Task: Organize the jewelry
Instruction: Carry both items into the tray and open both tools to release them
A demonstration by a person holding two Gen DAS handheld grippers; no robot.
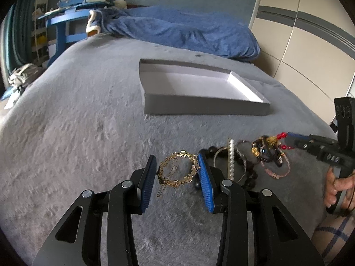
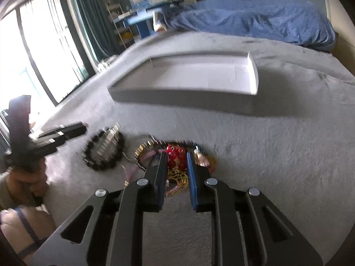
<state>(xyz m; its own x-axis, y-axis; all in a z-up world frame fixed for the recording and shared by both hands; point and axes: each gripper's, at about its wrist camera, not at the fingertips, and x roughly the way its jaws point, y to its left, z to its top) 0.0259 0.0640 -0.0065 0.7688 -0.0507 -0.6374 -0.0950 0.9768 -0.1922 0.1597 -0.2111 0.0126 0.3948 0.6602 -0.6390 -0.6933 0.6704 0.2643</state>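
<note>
A gold chain bracelet (image 1: 177, 169) with a hairpin across it lies on the grey bed cover. My left gripper (image 1: 176, 157) is open and straddles it, its blue pads close to either side. To the right lie a pearl hair clip (image 1: 230, 161), a black bead bracelet (image 1: 250, 177) and a thin pink bracelet (image 1: 279, 173). My right gripper (image 2: 176, 155) is shut on a red-beaded piece (image 2: 175, 163) tangled with gold chain. Its tip (image 1: 288, 140) shows red beads in the left wrist view. A shallow grey box (image 1: 199, 108), white inside, stands beyond the pile.
A crumpled blue blanket (image 1: 177, 28) lies at the head of the bed. A blue desk (image 1: 64, 22) stands at far left, a cream wardrobe (image 1: 310, 44) at right, a bright window (image 2: 33, 55) at left. A person's hand (image 1: 335, 184) holds the right gripper's handle.
</note>
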